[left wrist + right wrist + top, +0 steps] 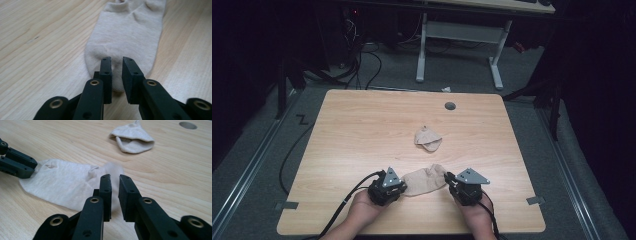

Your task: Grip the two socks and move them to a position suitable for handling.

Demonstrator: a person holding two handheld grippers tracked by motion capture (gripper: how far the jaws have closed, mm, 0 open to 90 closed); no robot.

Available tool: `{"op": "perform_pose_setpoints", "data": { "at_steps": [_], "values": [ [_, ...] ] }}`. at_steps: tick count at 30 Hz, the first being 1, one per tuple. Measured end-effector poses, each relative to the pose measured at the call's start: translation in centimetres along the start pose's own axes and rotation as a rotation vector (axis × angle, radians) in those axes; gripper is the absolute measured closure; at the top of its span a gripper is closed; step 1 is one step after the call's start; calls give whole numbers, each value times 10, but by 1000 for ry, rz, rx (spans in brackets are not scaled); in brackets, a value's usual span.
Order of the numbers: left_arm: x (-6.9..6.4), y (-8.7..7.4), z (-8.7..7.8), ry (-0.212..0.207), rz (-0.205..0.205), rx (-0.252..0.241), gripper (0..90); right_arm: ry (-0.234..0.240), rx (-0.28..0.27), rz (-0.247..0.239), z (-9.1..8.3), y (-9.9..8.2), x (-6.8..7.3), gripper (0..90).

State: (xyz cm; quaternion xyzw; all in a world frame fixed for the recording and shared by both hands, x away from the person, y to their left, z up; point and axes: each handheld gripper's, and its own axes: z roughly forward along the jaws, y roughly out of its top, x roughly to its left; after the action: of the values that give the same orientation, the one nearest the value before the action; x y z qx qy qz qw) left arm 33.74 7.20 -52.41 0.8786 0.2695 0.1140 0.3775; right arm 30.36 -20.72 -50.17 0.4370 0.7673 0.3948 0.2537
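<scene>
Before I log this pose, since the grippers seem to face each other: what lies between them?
A flat beige sock spans the gap between the left gripper and right gripper, one at each end. The high view shows it.

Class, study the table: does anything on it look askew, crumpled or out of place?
Yes. The far sock lies bunched up mid-table with its opening gaping, while the near sock lies flat between the left gripper and right gripper. Nothing looks spilled or damaged.

Overhead light falls brightly on the wooden table (362, 130); surroundings beyond the table sink into near-black. Shadows on the table are soft and short. Gripper views are sharp centrally, slightly soft at far tabletop edges.
</scene>
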Motion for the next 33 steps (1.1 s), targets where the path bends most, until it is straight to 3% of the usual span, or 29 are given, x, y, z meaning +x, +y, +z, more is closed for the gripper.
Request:
{"op": "perform_pose_setpoints", "data": {
  "at_steps": [6,9,16,21,27,33],
  "values": [
    [5,2,-6,13,-29,-42,778,2,13,-29,5,2,1,834],
    [8,6,-5,-25,-84,-77,752,9,40,-42,15,4,1,862],
    [2,10,8,-12,-41,-59,738,-6,128,-55,42,5,-4,895],
    [3,8,12,-5,-32,-28,741,-7,165,-86,47,2,0,895],
    [0,1,4,-13,-12,-6,729,40,160,-86,40,-4,11,891],
    [-5,-13,-17,-24,5,50,725,102,171,-120,26,-11,30,882]
  ]
}}
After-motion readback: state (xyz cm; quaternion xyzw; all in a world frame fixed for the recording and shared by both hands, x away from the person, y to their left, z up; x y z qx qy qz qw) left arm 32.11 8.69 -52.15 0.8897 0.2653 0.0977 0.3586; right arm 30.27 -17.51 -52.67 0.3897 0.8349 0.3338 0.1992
